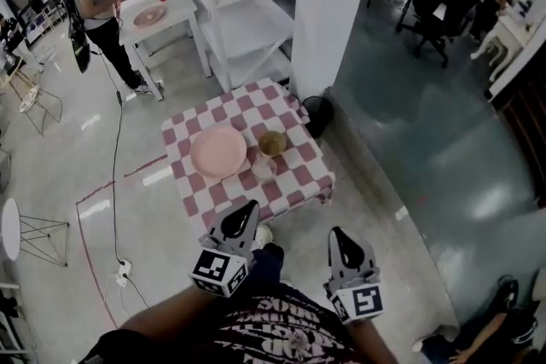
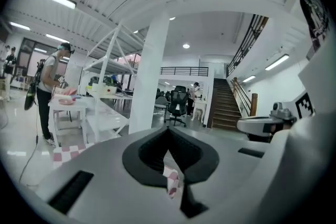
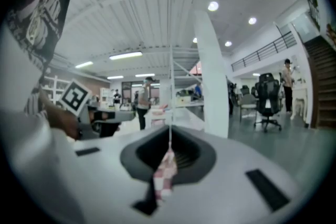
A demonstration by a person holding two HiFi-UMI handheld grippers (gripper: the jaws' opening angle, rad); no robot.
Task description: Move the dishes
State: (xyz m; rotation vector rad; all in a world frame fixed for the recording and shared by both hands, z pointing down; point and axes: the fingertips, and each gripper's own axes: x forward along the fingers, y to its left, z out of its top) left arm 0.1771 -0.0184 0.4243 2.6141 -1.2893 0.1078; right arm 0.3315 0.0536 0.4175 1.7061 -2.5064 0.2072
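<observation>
- The white pillar (image 1: 328, 4) stands behind the low table, with a white shelf unit (image 1: 247, 21) to its left.
- A person (image 1: 95, 4) stands at a far white table (image 1: 175, 13) at upper left.
- The tabletop (image 1: 294, 175), covered by a red-and-white checked cloth, sits in the middle of the floor, ahead of both grippers and well apart from them.
- The left gripper (image 1: 247, 209) is held close to the person's body. Its jaws are pressed together with nothing between them, and only a sliver of the checked cloth shows past them.
- The right gripper (image 1: 339, 236) is beside it at the same level, its jaws likewise closed and empty.
- The pink plate (image 1: 218, 151) lies on the left part of the cloth.
- The olive bowl (image 1: 272, 142) sits just right of the plate.
- The clear glass (image 1: 264, 170) stands just in front of the bowl, near the plate's rim.
</observation>
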